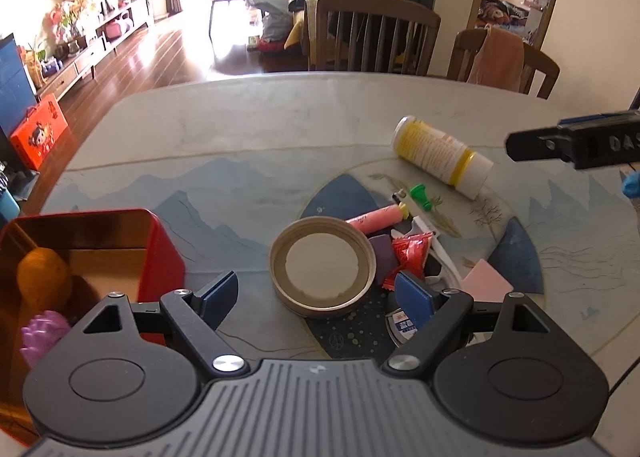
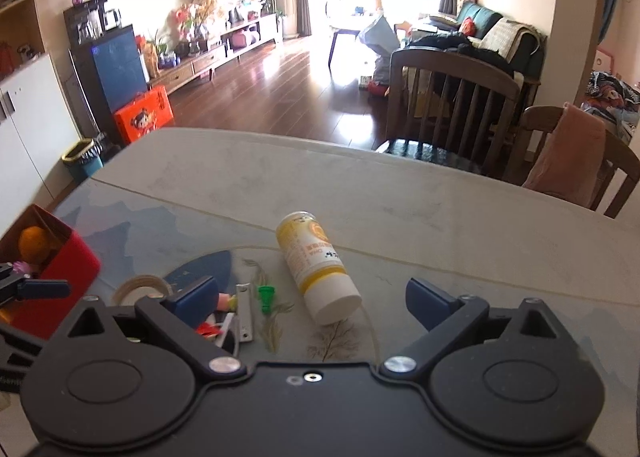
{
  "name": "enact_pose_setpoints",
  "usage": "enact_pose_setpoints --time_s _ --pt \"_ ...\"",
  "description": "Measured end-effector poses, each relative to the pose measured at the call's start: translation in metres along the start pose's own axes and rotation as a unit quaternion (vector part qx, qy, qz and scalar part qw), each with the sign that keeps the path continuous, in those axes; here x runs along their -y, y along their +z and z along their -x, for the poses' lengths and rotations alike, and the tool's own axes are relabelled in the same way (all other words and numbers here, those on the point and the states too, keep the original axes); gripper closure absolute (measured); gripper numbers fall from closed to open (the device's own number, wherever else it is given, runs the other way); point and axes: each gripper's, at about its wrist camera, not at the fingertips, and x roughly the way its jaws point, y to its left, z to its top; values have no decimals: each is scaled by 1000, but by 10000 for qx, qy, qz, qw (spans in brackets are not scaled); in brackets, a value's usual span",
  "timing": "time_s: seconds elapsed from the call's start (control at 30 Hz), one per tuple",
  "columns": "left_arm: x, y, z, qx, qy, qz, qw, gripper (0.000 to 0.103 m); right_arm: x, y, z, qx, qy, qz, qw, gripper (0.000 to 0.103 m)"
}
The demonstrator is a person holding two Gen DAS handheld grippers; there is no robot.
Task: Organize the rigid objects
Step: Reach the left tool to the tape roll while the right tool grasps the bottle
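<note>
My left gripper (image 1: 318,291) is open and empty, just above a round jar lid (image 1: 323,265) lying on the table. A red tin box (image 1: 162,245) at the left holds an orange fruit (image 1: 42,277) and a purple toy (image 1: 42,333). A pile right of the lid has a pink tube (image 1: 376,217), a red wrapper (image 1: 410,257), a green piece (image 1: 422,195) and a pink pad (image 1: 486,277). A yellow-and-white bottle (image 2: 316,265) lies on its side. My right gripper (image 2: 316,297) is open and empty, its fingers on either side of the bottle's cap end.
The table (image 1: 280,129) carries a mat with a mountain print. Two wooden chairs (image 2: 452,105) stand at its far edge, one with a pink cloth (image 2: 568,153) hung on it. The right gripper shows at the right edge of the left wrist view (image 1: 572,143).
</note>
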Motion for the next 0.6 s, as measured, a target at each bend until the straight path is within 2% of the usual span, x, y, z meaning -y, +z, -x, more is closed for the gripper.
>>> enact_pose_setpoints --time_s 0.2,0.3,0.6 --pt "4 0 -23 -101 26 -148 9998 17 6 6 -35 -215 54 21 9998 8" --pt "0 2 -28 -57 29 -78 9999 17 9 9 -47 -265 64 -47 9996 8" --pt "-1 3 -45 -57 37 15 10000 17 12 16 -76 -340 132 -26 9993 17"
